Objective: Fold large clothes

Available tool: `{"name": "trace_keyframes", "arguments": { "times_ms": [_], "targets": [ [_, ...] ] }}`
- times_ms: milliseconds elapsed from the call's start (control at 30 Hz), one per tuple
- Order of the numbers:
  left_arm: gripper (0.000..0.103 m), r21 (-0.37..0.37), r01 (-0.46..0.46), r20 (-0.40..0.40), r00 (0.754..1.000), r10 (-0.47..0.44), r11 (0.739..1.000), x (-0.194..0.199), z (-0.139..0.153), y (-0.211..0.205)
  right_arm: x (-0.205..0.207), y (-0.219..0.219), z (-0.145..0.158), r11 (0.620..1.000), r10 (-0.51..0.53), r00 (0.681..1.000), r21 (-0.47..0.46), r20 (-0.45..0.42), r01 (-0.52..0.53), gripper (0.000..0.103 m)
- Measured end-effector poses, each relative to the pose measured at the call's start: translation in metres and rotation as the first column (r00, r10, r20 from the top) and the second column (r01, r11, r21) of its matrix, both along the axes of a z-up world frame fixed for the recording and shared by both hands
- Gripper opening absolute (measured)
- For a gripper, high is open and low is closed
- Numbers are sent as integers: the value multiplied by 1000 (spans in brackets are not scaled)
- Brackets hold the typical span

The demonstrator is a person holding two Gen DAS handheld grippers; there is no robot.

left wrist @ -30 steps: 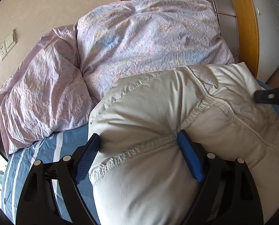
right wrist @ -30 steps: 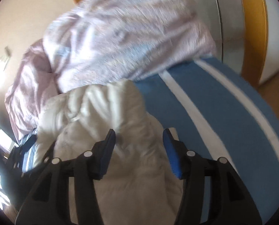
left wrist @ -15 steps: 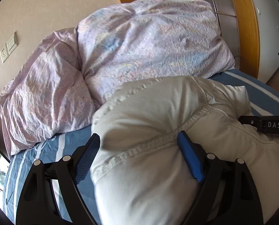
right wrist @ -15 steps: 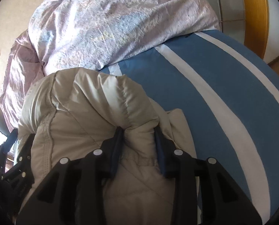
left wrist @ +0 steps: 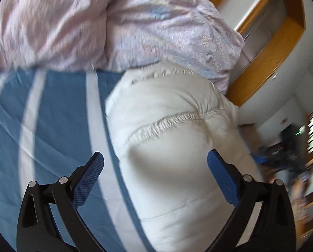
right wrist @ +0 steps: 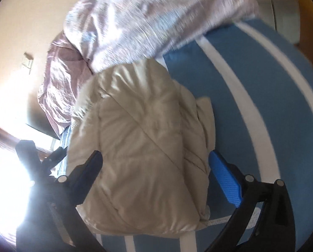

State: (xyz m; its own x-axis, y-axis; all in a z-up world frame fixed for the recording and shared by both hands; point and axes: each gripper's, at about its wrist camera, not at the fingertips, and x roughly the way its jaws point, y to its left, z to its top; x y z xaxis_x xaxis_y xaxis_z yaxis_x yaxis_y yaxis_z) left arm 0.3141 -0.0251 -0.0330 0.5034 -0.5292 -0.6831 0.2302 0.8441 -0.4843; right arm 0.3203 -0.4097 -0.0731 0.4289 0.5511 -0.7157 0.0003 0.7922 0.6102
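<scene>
Folded cream puffer jacket [right wrist: 144,147] lies on blue-striped bed [right wrist: 272,96], touching lilac duvet [left wrist: 135,27]. Right claw [right wrist: 155,163] and left claw [left wrist: 155,163] have both just sprung wide open, straddling jacket; pads apparently clear, frames blurred.

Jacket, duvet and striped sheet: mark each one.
jacket [right wrist: 148,151]: right wrist view, quilted middle panel.
duvet [left wrist: 135,27]: left wrist view, crumpled lilac top.
striped sheet [right wrist: 251,88]: right wrist view, blue band.

Two close wrist views angled down, sharing jacket [left wrist: 177,147] and bedsheet [right wrist: 261,105].
</scene>
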Motion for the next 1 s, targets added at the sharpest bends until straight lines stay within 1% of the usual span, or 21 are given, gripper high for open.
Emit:
{"name": "trace_keyframes", "arguments": {
  "times_ms": [100,200,300,467,700,867,1000],
  "targets": [
    [100,-31,16,-43,999,-18,999,3,-9,-3,11,-1,-19,997,12,998,71,-66,-8,101],
    [102,-53,32,-62,997,-36,998,6,-15,-7,18,-3,-31,994,27,995,113,-96,-16,101],
    [102,-93,39,-89,995,-47,995,11,-21,-8,23,-1,-40,989,50,992,142,-118,-33,101],
    [102,-126,48,-116,991,-63,991,17,-30,-12,27,1,-51,983,85,989,175,-118,-64,101],
    [102,-153,54,-119,990,-73,987,18,-34,-12,30,-4,-56,978,127,987,179,-100,-107,101],
    [102,-167,53,-126,989,-74,985,21,-36,-13,40,-1,-62,965,171,980,218,-105,-145,101],
    [102,-182,45,-137,988,-70,982,24,-39,-14,51,6,-64,949,230,968,246,-101,-199,101]
  ]
}}
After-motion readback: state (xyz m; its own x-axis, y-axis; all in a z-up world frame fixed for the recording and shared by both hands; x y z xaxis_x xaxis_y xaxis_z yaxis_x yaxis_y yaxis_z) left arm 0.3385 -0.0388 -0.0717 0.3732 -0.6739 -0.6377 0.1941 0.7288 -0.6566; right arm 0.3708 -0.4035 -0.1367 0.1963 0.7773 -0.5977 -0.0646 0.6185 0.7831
